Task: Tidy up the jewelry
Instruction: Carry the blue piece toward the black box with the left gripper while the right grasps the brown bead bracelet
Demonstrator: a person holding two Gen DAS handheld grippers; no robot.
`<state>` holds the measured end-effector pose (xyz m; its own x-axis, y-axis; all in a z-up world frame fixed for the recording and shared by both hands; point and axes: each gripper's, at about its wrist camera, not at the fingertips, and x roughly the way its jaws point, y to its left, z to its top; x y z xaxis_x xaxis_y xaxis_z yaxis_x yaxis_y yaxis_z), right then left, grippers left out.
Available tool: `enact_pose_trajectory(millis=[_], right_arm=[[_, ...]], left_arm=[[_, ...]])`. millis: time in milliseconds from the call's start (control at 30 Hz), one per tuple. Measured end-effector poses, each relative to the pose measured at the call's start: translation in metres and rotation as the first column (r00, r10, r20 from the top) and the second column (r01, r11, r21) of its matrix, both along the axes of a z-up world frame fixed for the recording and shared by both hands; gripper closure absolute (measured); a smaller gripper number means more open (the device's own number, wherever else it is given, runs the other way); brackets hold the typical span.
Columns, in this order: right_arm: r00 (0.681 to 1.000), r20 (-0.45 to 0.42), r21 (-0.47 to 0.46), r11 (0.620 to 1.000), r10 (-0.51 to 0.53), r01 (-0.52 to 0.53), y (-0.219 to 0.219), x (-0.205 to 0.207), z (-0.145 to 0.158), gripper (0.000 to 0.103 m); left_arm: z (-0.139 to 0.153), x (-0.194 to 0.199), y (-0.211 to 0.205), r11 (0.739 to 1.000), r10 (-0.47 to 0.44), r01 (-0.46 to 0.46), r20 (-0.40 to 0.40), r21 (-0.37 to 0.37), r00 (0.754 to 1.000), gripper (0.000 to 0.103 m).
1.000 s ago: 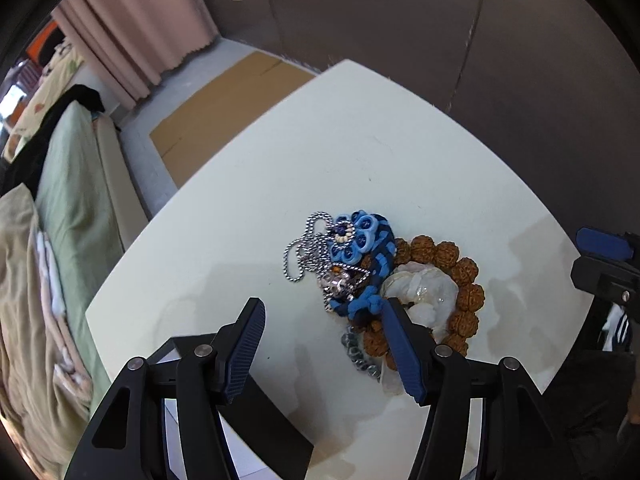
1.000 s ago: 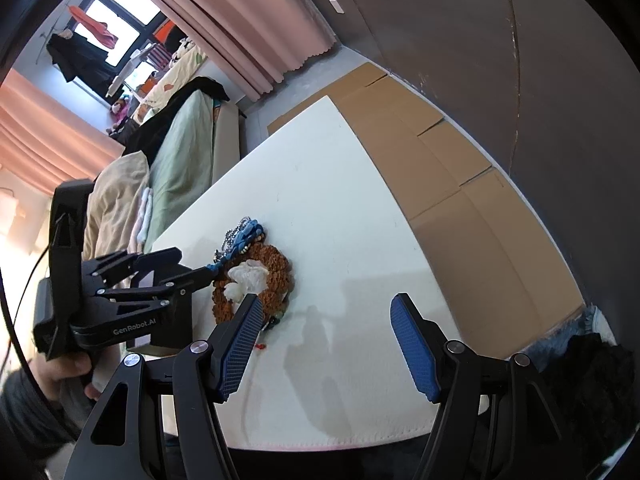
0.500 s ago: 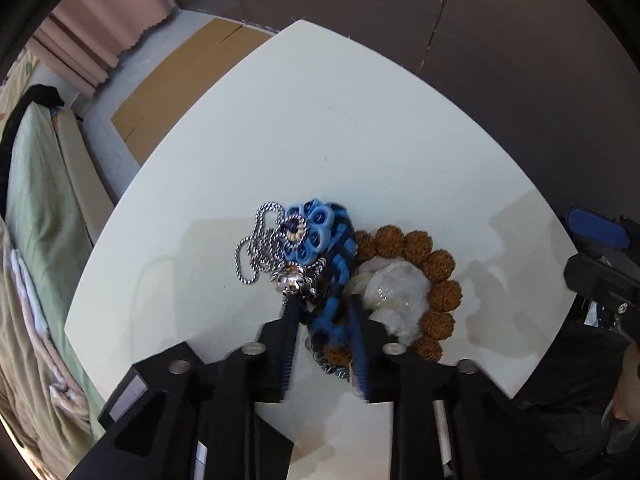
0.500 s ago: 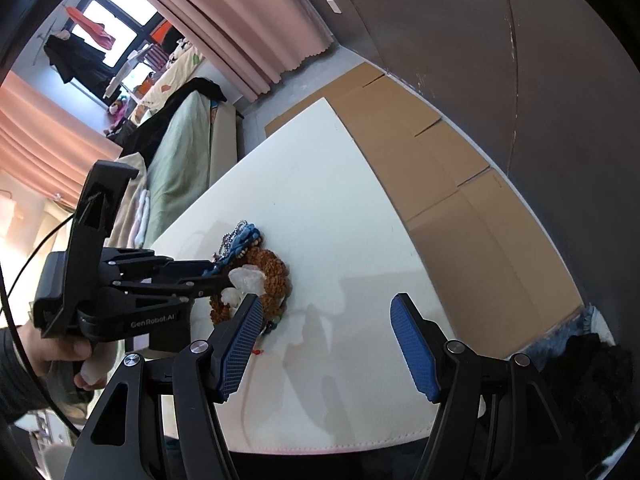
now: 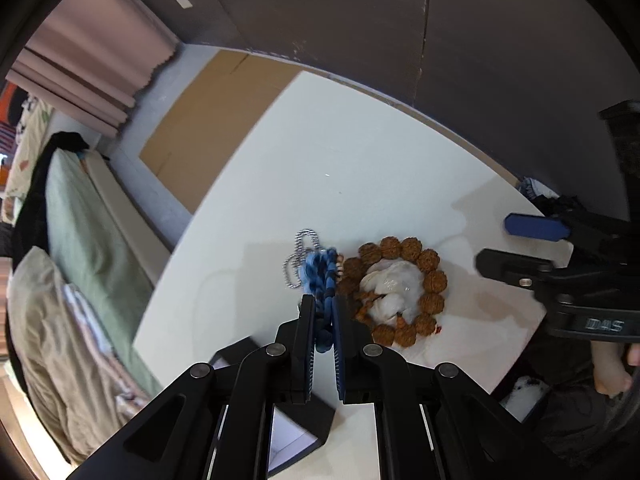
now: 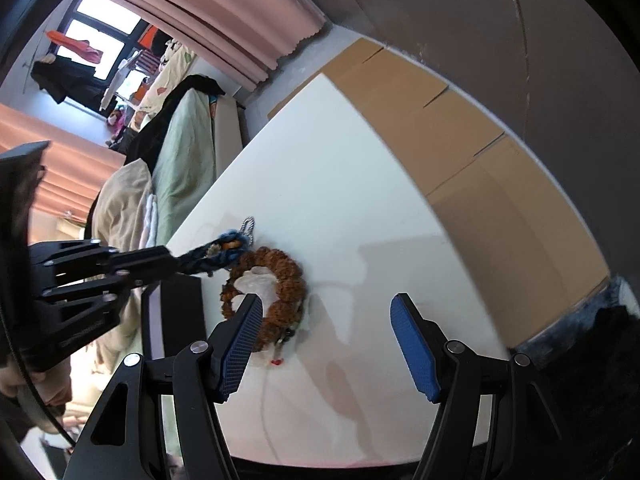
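Observation:
A blue braided bracelet [image 5: 320, 268] is pinched between my left gripper's [image 5: 323, 304] pads, whose jaws are still closing; its free end trails onto a silver ball chain [image 5: 298, 248]. Right of it a ring of brown beads [image 5: 432, 280] lies on the white table [image 5: 360, 152] around a pale crystal piece [image 5: 394, 284]. In the right wrist view my right gripper [image 6: 324, 300] stands open and empty just above the bead ring [image 6: 288, 272]. There the left gripper [image 6: 176, 260] comes in from the left with the blue bracelet [image 6: 216, 254] in it.
A black open box [image 5: 296, 424] with a white inside sits at the table's near edge under the left gripper. A tiny red bit [image 6: 275, 361] lies by the beads. Beyond the table are a bed [image 6: 180, 152], cardboard on the floor [image 6: 460, 140] and a dark wall.
My left gripper went from wide open to shut on the blue bracelet and rose, drawing it off the bead pile. The right gripper stayed open and drifted slightly closer to the beads.

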<state>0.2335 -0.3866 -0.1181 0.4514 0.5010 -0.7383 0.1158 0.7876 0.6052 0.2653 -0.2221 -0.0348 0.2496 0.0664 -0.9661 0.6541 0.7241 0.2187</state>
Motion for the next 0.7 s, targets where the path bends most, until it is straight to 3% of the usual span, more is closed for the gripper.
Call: enact_pose_trajectory(millis=[167, 400, 567, 633, 700], right_arm=[[1.000, -0.012, 0.002, 1.000, 0.017, -0.017, 0.021, 0.005, -0.004, 0.035], [0.998, -0.050, -0.033, 0.999, 0.039, -0.040, 0.045, 0.016, -0.016, 0.048], [0.999, -0.040, -0.064, 0.997, 0.031, -0.033, 0.051, 0.017, -0.015, 0.051], [0.998, -0.049, -0.058, 0.997, 0.043, -0.046, 0.052, 0.018, -0.018, 0.081], [0.998, -0.054, -0.020, 0.999, 0.044, -0.045, 0.049, 0.016, -0.020, 0.081]], left_arm=[[0.030, -0.004, 0.013, 1.000, 0.012, -0.013, 0.063, 0.010, 0.998, 0.095], [0.061, -0.014, 0.038, 0.999, 0.051, -0.050, 0.121, -0.007, 0.991, 0.095], [0.081, -0.022, 0.066, 0.990, 0.130, -0.118, 0.166, -0.076, 0.978, 0.095], [0.084, -0.026, 0.076, 0.984, 0.160, -0.144, 0.171, -0.101, 0.972, 0.095], [0.085, -0.031, 0.085, 0.979, 0.182, -0.162, 0.174, -0.123, 0.968, 0.095]])
